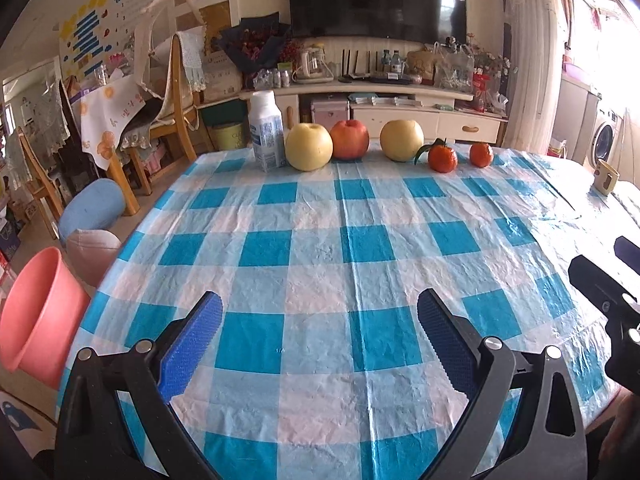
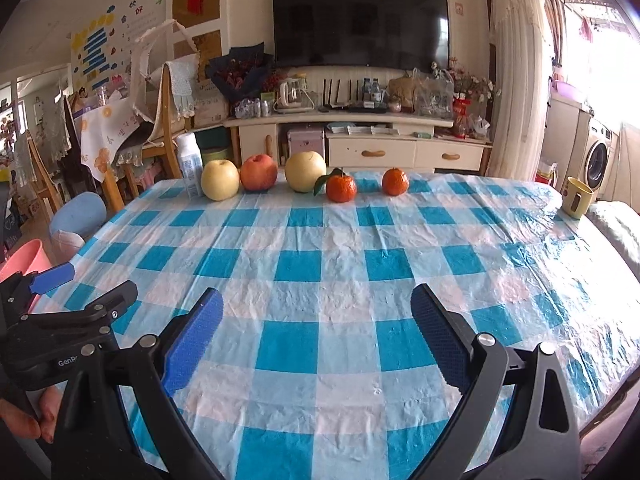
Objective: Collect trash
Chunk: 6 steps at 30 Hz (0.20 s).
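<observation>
Both claws were spread wide and empty, hovering low over the near part of the tabletop (image 1: 320, 240), side by side. Left claw (image 1: 320, 344) had its blue pads well apart; right claw (image 2: 316, 344) the same.

Task item: a white plastic bottle (image 1: 266, 132) stood upright at the far left edge of the tabletop, just beside a yellow pear (image 1: 309, 147), possibly touching it. Right of that ran a row along the far edge: red apple (image 1: 351, 139), second yellow pear (image 1: 401, 140), tangerine with a leaf (image 1: 442, 159), plain tangerine (image 1: 481, 155). A yellow mug (image 1: 606, 177) sat alone at the far right edge.

A pink bin (image 1: 38, 316) stood on the floor off the near-left corner of the tabletop, tilted in the fisheye view, well apart from the bottle.

Blue-and-white checked cloth covered the tabletop, wrinkled.
</observation>
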Available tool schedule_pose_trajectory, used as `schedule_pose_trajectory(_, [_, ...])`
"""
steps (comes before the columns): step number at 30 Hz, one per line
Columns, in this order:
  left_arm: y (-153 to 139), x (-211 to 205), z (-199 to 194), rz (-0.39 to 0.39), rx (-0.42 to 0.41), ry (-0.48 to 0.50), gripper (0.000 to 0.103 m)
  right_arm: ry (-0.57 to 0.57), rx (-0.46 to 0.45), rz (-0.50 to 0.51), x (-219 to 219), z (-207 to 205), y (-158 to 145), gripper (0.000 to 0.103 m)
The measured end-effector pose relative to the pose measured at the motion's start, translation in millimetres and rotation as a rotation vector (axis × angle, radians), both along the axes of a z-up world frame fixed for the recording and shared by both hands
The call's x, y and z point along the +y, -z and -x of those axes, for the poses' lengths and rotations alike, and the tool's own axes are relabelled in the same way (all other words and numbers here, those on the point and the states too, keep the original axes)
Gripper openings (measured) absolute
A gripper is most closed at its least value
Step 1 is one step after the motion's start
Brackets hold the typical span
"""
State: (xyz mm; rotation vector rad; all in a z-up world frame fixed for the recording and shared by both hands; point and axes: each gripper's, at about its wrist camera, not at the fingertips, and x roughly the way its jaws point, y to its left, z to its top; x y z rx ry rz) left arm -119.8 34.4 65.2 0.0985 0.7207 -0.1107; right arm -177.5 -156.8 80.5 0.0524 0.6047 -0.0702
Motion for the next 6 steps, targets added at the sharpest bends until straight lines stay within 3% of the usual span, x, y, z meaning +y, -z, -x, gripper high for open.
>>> schedule_pose_trajectory(6, [44, -15, -50, 0.008, 0.143, -0.04, 0.097, -0.035, 0.158, 0.065, -10, -70, 39, 0.095])
